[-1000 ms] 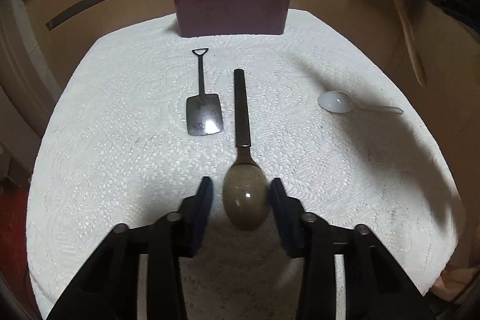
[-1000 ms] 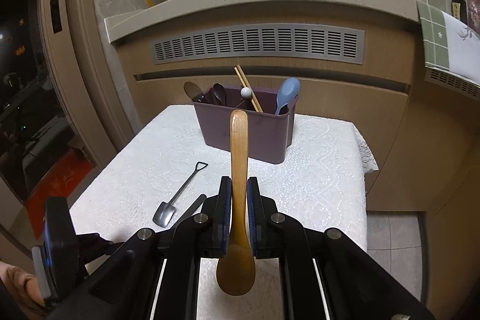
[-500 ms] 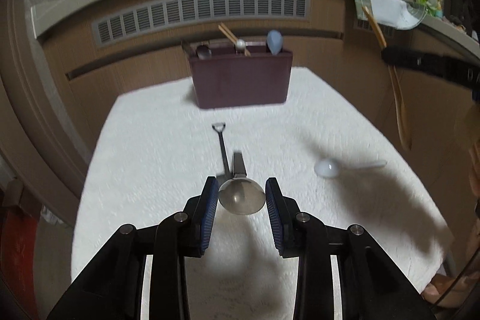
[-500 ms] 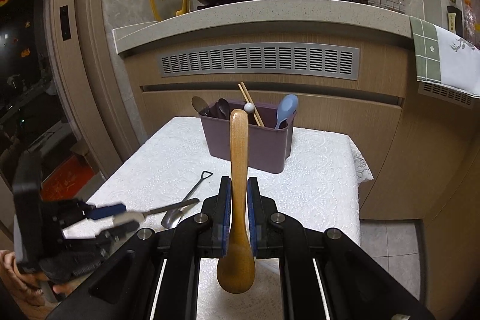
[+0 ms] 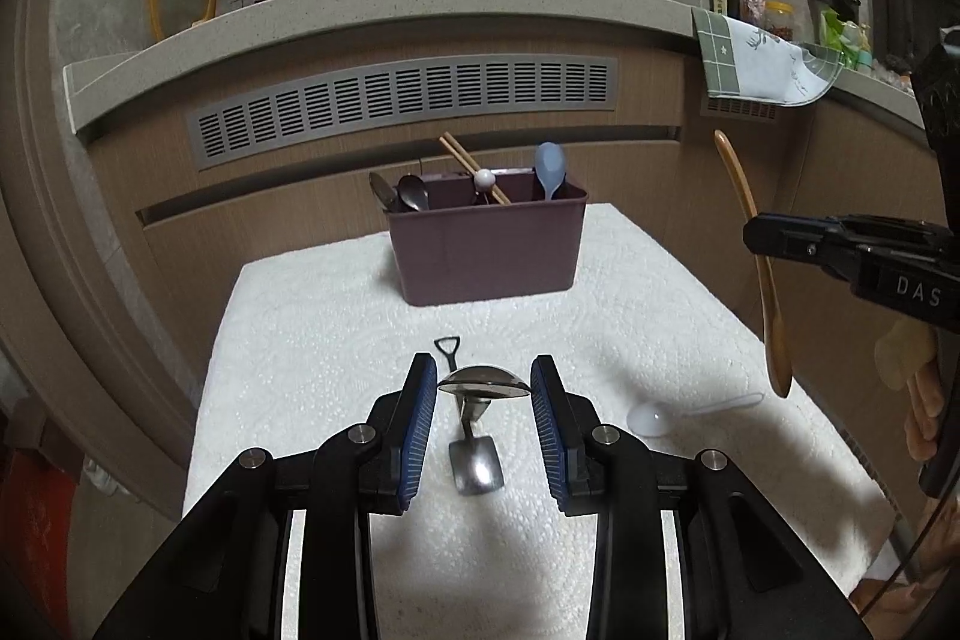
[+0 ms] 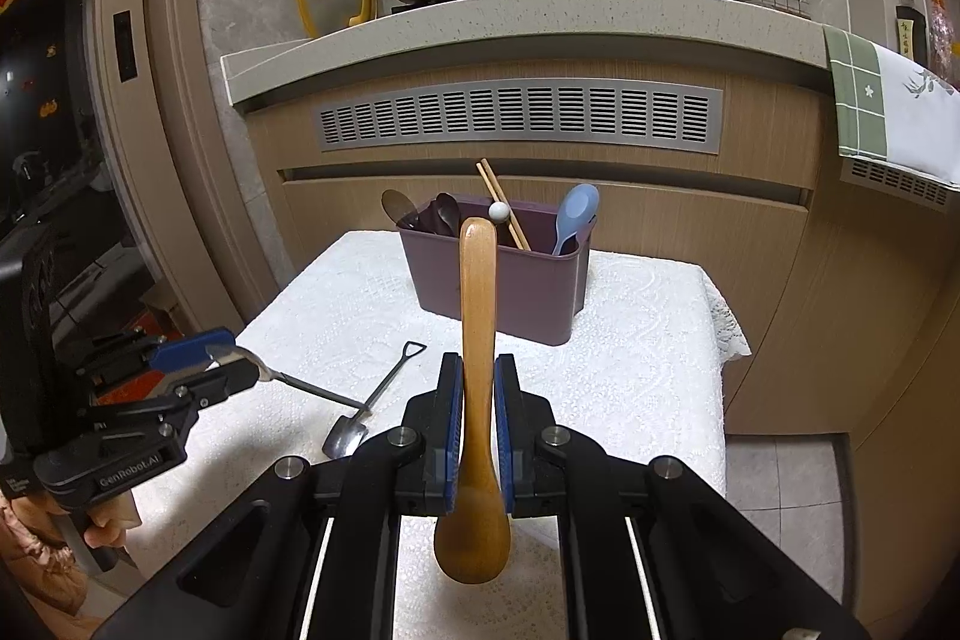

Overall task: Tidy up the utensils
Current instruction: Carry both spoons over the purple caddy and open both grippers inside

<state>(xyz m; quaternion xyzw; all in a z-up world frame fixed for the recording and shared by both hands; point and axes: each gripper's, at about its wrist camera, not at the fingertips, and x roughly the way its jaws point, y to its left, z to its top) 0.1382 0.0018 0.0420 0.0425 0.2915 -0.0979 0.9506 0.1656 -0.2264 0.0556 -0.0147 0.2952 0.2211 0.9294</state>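
Note:
My left gripper (image 5: 482, 370) is shut on the bowl of a metal spoon (image 5: 483, 381) and holds it above the white cloth, its dark handle (image 6: 312, 388) pointing forward and down. My right gripper (image 6: 478, 361) is shut on the shaft of a wooden spoon (image 6: 477, 316), bowl end toward me, handle tip toward the holder. In the left wrist view the wooden spoon (image 5: 765, 280) hangs at the right. A purple utensil holder (image 5: 486, 250) stands at the table's far edge with spoons and chopsticks in it. A small shovel-shaped spoon (image 5: 474, 460) and a white spoon (image 5: 651, 417) lie on the cloth.
The white cloth (image 6: 648, 340) covers a small table in front of a wooden counter with a vent grille (image 6: 522, 115). Its right edge drops to a tiled floor (image 6: 780, 478). A person's hand (image 6: 108, 520) grips the left tool. A green-checked towel (image 5: 750, 58) hangs off the counter.
My left gripper has risen and tilted up, lifting the metal spoon off the cloth; the shovel spoon now shows beneath it. The right gripper and the wooden spoon have stayed put.

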